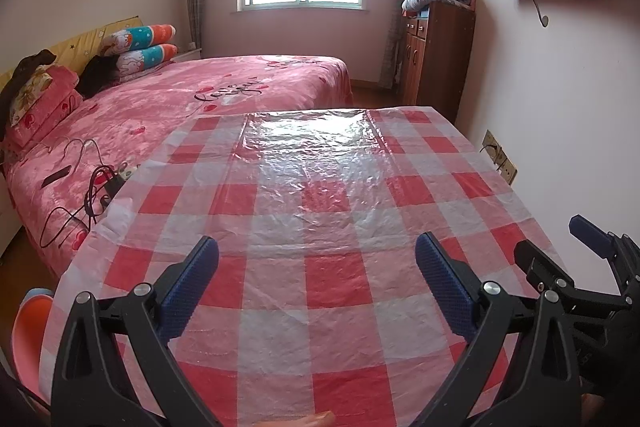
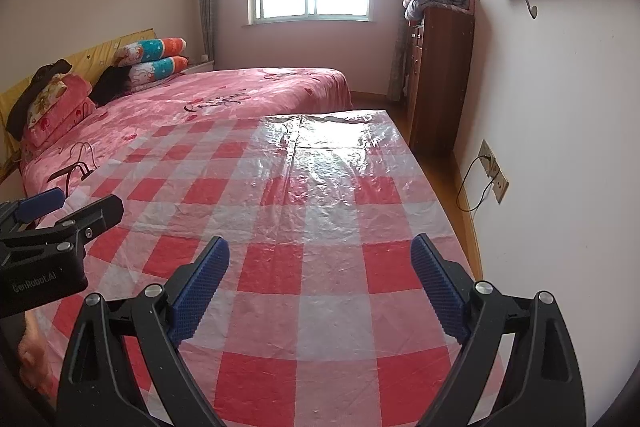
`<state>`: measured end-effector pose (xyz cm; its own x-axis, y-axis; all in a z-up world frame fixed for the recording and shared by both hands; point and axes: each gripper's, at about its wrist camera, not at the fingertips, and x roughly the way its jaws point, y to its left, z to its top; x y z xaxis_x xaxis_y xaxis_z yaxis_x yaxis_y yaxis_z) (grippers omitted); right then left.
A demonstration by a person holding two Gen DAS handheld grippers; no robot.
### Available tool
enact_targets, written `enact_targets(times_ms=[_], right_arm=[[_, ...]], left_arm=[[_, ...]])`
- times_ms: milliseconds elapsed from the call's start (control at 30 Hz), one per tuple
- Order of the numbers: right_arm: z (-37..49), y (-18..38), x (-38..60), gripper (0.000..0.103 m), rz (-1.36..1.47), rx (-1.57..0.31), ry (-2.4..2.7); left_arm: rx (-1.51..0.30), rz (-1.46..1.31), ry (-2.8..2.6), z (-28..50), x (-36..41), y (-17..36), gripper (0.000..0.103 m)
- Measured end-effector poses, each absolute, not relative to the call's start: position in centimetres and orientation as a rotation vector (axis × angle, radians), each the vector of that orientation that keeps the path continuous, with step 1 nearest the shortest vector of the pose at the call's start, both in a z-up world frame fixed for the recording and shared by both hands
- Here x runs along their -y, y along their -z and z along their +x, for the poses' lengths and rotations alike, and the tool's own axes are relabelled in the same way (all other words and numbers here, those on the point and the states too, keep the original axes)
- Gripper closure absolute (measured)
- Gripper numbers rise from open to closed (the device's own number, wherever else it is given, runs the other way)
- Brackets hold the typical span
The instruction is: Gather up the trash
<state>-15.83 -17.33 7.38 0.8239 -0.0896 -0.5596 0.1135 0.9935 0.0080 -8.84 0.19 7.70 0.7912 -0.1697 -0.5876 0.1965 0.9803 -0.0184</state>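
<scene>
My left gripper (image 1: 316,251) hangs open over the near part of a table covered with a red-and-white checked plastic cloth (image 1: 320,211). Nothing lies between its blue pads. My right gripper (image 2: 320,251) is open as well, above the same cloth (image 2: 304,203), and it holds nothing. In the left wrist view the right gripper (image 1: 560,251) shows at the right edge; in the right wrist view the left gripper (image 2: 60,211) shows at the left edge. I see no trash on the cloth in either view.
A pink bed (image 1: 208,99) stands left of and behind the table, with black cables and a charger (image 1: 96,187) near its edge. A brown cabinet (image 1: 436,63) stands by the right wall, wall sockets (image 2: 494,173) lower down. An orange stool (image 1: 28,331) sits at the table's left.
</scene>
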Motion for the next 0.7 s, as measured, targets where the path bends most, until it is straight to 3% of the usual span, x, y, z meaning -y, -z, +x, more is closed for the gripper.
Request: enact_targets(times_ms=[700], right_arm=[[-13.5, -5.8, 16.3, 0.012, 0.025, -0.663, 0.079]], left_arm=[[-0.675, 0.06, 0.169, -7.0, -0.4, -5.9, 0.004]])
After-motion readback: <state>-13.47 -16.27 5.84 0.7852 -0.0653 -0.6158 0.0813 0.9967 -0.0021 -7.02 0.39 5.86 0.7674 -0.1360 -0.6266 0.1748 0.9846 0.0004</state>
